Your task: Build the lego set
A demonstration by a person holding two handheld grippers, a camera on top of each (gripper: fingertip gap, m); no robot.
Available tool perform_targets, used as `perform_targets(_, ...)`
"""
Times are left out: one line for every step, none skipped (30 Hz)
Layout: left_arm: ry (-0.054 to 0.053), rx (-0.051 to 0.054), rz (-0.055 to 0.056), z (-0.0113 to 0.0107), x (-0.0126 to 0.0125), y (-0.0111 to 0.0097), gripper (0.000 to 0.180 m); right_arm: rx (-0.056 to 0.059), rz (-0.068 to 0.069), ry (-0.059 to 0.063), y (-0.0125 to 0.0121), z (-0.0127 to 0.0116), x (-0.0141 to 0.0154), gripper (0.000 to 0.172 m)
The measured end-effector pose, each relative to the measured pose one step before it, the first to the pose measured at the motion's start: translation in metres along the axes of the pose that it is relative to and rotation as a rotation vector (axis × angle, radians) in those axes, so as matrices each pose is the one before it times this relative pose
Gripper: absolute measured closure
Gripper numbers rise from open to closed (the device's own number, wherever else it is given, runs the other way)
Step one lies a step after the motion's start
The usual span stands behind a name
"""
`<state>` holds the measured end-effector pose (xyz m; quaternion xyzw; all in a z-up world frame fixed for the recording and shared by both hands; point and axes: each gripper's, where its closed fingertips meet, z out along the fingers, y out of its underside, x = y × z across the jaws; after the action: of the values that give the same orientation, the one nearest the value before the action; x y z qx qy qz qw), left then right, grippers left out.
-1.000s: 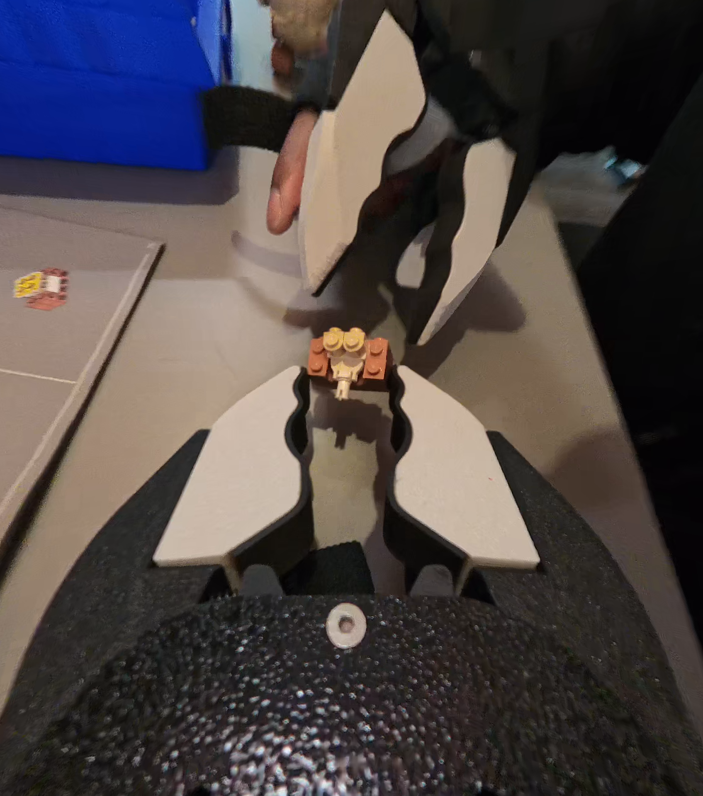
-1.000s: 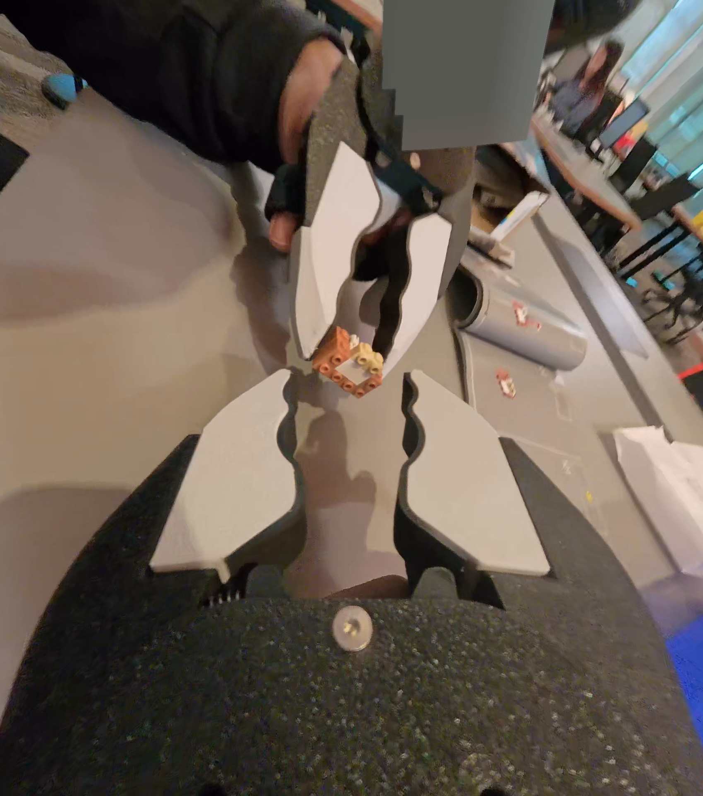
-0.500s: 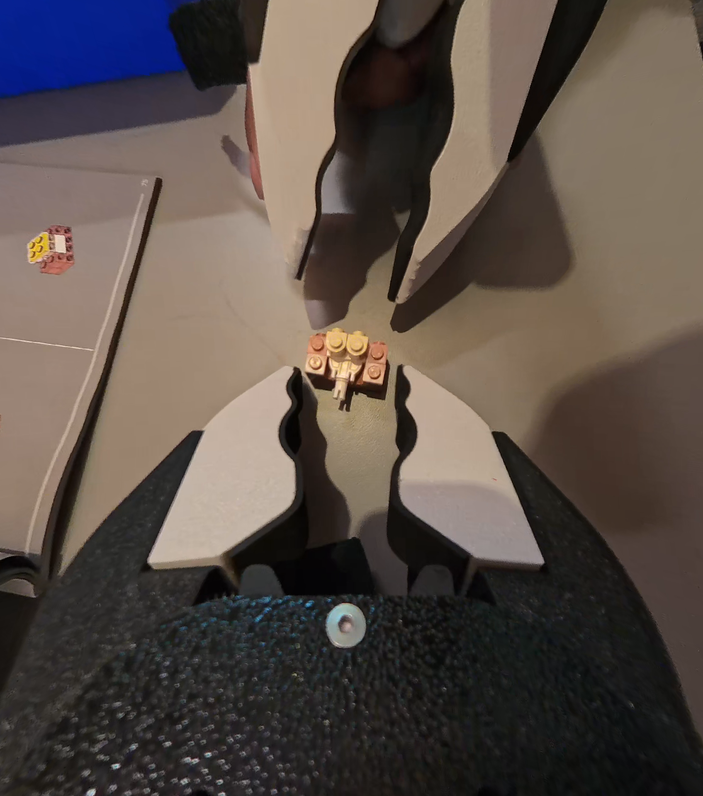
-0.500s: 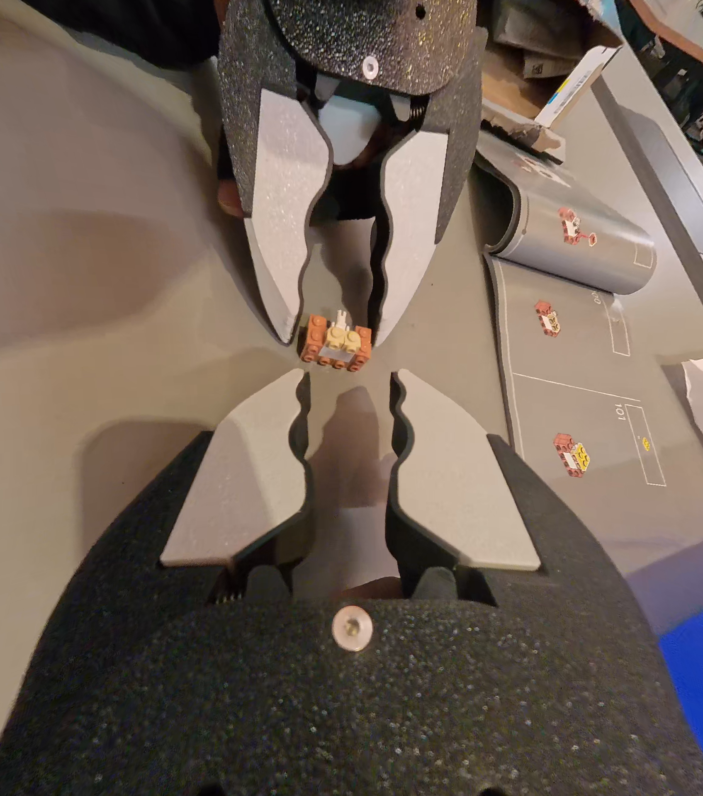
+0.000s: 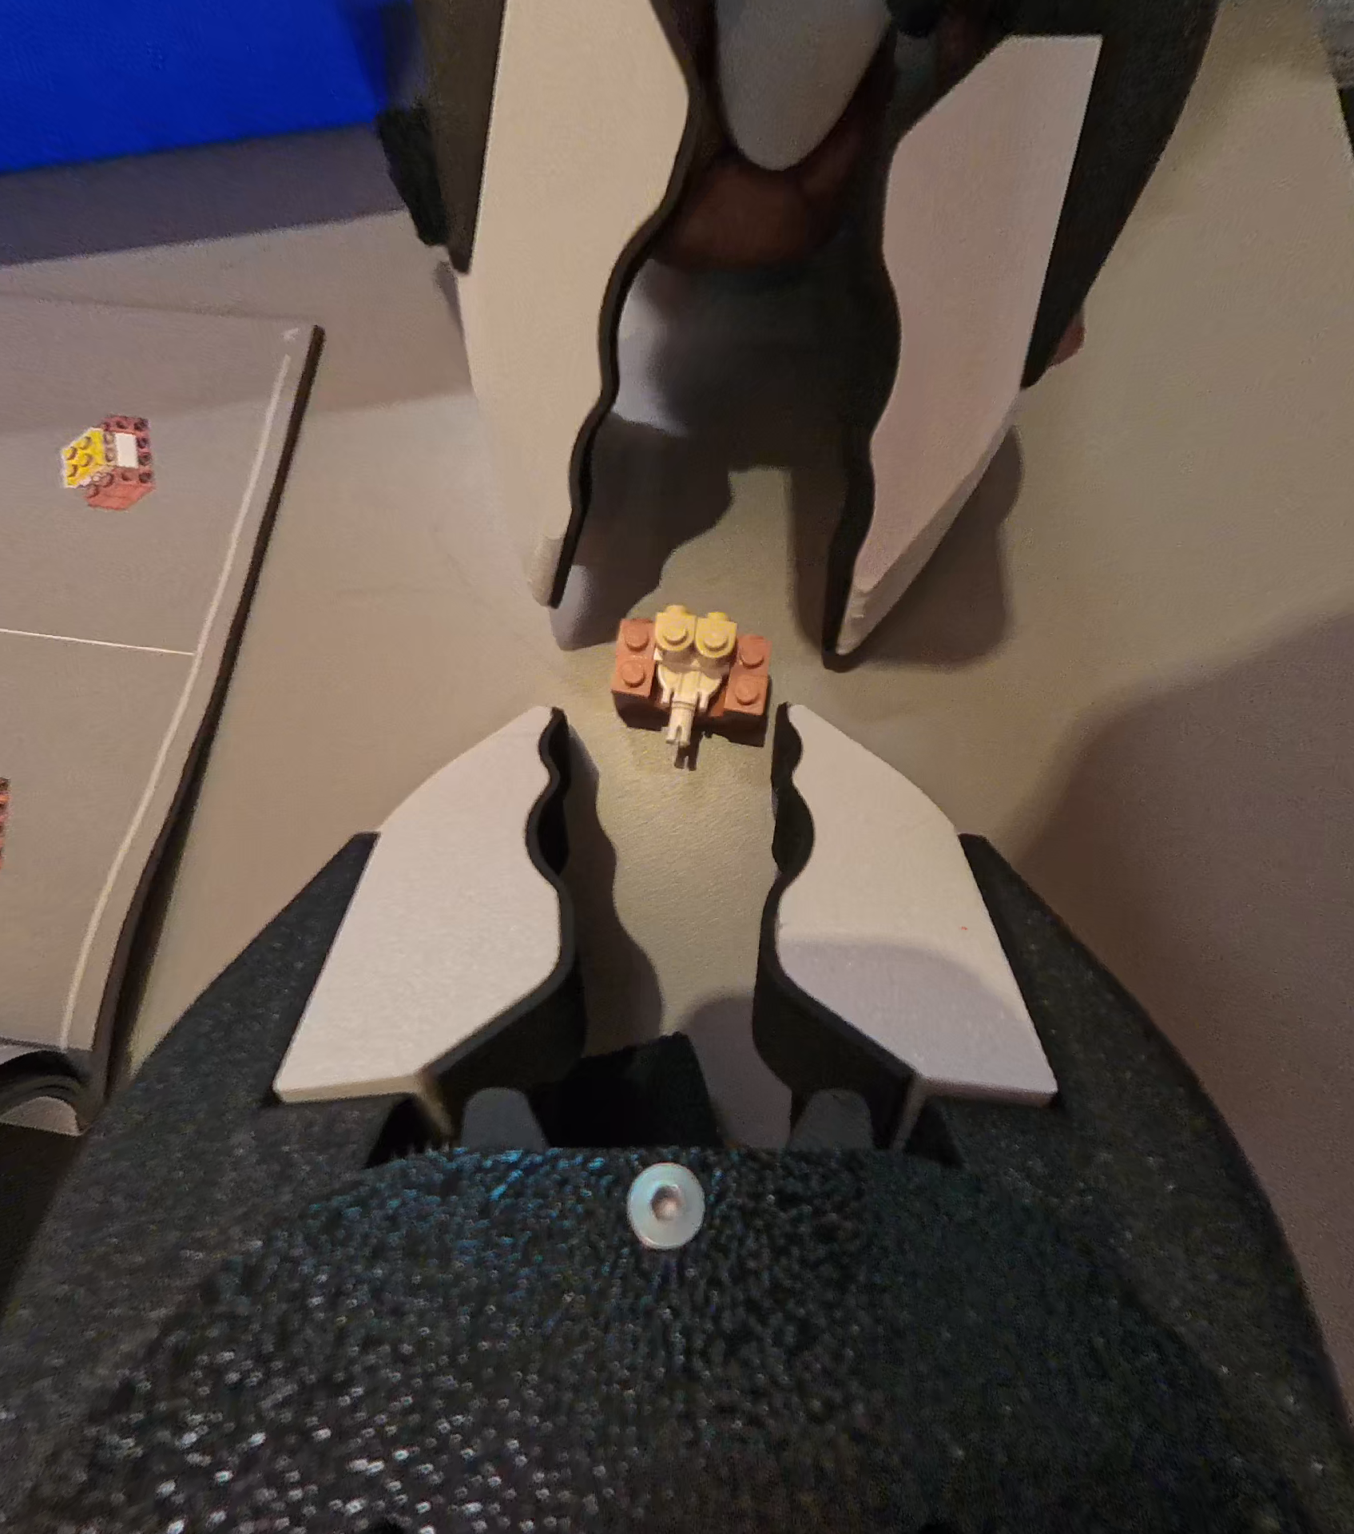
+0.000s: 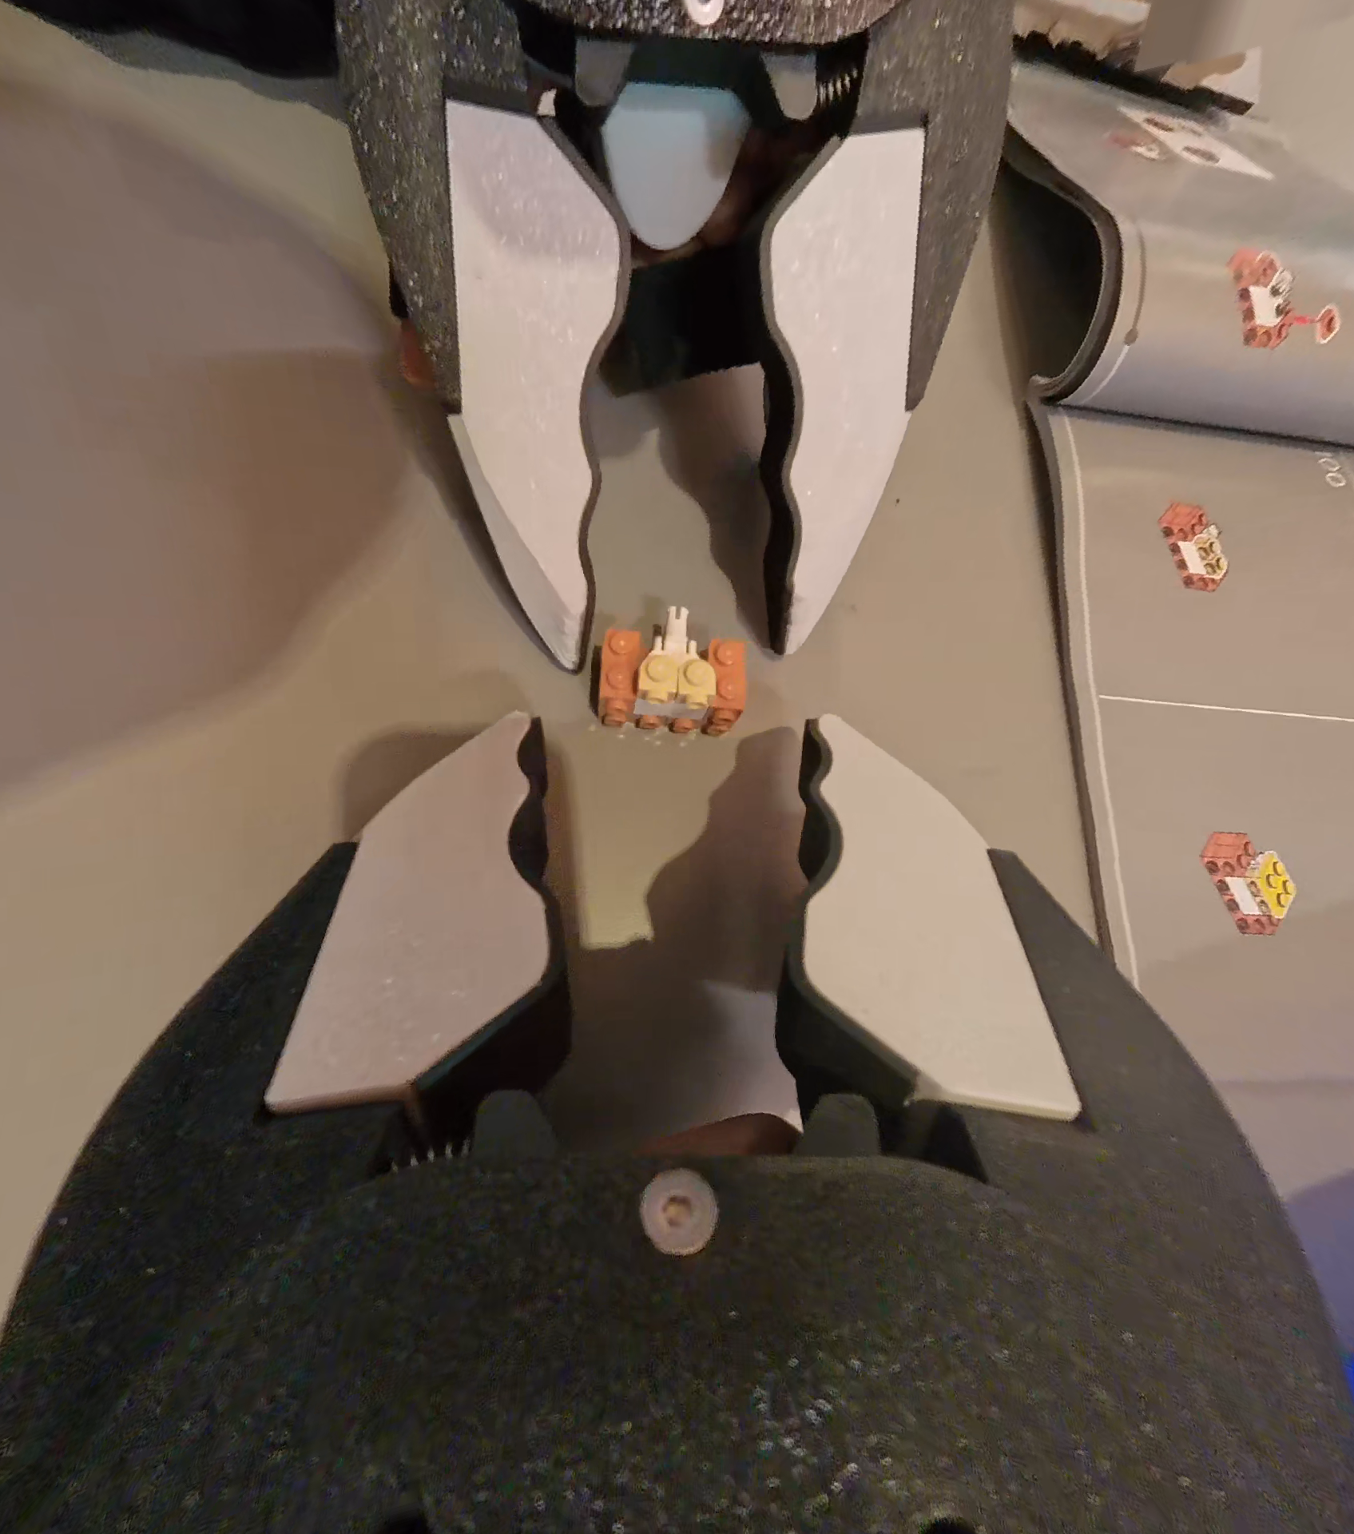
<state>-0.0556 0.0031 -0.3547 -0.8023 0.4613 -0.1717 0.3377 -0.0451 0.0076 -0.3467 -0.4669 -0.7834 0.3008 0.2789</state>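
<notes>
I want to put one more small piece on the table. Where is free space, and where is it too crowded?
Free: the bare table beside the brick model, away from the printed mat. Crowded: around the model, hemmed between the open left gripper and the open right gripper.

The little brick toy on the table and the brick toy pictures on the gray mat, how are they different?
The brick toy is real and stands up off the table; the pictures are flat prints on the mat. The toy sits alone between two open grippers, left gripper and right gripper, neither touching it; several pictures lie off to the side. Both have brown bricks with yellowish studs on top.
</notes>
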Motion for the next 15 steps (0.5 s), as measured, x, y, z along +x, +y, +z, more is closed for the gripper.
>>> perform_targets(0.0001, 0.001, -0.0036, -0.00007, -0.00051, 0.0002, 0.134, 0.001, 0.0114, -0.0064, -0.00128, 0.00115, -0.00046, 0.112)
perform_targets(0.0005, 0.0021, -0.0031, -0.00008, -0.00033, 0.00013, 0.134, -0.0001, 0.0121, -0.0035, -0.00135, 0.00141, -0.0003, 0.112)
perform_targets(0.0016, 0.0022, -0.0024, -0.00019, 0.00001, 0.00022, 0.135, 0.0013, 0.0119, 0.0027, -0.00182, 0.00161, 0.0002, 0.111)
perform_targets(-0.0027, 0.0001, -0.0025, -0.00029, -0.00043, 0.00029, 0.135, 0.0001, 0.0084, 0.0044, -0.00146, 0.00129, -0.00015, 0.111)
perform_targets(-0.0039, -0.0001, -0.0015, -0.00059, -0.00056, 0.00061, 0.135, -0.0047, 0.0045, 0.0069, -0.00062, 0.00149, -0.00028, 0.111)
perform_targets(-0.0021, 0.0002, 0.0008, -0.00085, -0.00025, 0.00084, 0.135, -0.0112, 0.0, 0.0132, 0.00046, 0.00155, 0.00043, 0.111)
perform_targets(-0.0013, 0.0009, 0.0012, -0.0011, -0.00004, 0.0009, 0.135, -0.0103, 0.0035, 0.0136, 0.00011, 0.00146, 0.00068, 0.112)
perform_targets(-0.0021, 0.0004, -0.002, -0.00115, -0.00047, 0.00115, 0.135, -0.0009, 0.0111, 0.005, -0.00109, 0.0012, -0.00022, 0.115)
perform_targets(-0.0026, 0.0001, -0.0034, -0.00124, -0.00062, 0.00127, 0.135, -0.004, 0.005, 0.0038, -0.00064, 0.00113, -0.00049, 0.118)
perform_targets(-0.0019, 0.0007, -0.0017, -0.00109, -0.00038, 0.0012, 0.136, -0.0025, 0.0053, -0.0008, -0.00073, 0.00098, -0.00098, 0.123)
perform_targets(-0.0006, 0.0012, -0.0015, -0.0012, -0.00024, 0.001, 0.136, -0.0021, 0.006, 0.0014, -0.00047, 0.00063, -0.00029, 0.13)
perform_targets(-0.0006, 0.001, -0.0025, -0.00099, -0.00015, 0.00094, 0.136, -0.0011, 0.0044, 0.0038, -0.00033, 0.00034, 0.00052, 0.136)
perform_targets(-0.0005, 0.0009, -0.0024, -0.00072, -0.00001, 0.00067, 0.136, 0.0006, -0.002, -0.0022, -0.00017, 0.00013, -0.00021, 0.137)
perform_targets(0.0001, -0.0001, -0.0003, -0.0007, 0.00024, 0.00069, 0.136, 0.0007, -0.0004, -0.0032, 0.0, 0.0, -0.0001, 0.137)
perform_targets(-0.0006, 0.0011, 0.0008, -0.00067, 0.00021, 0.00044, 0.136, 0.0006, -0.0017, -0.0051, 0.00014, -0.00005, -0.00053, 0.137)
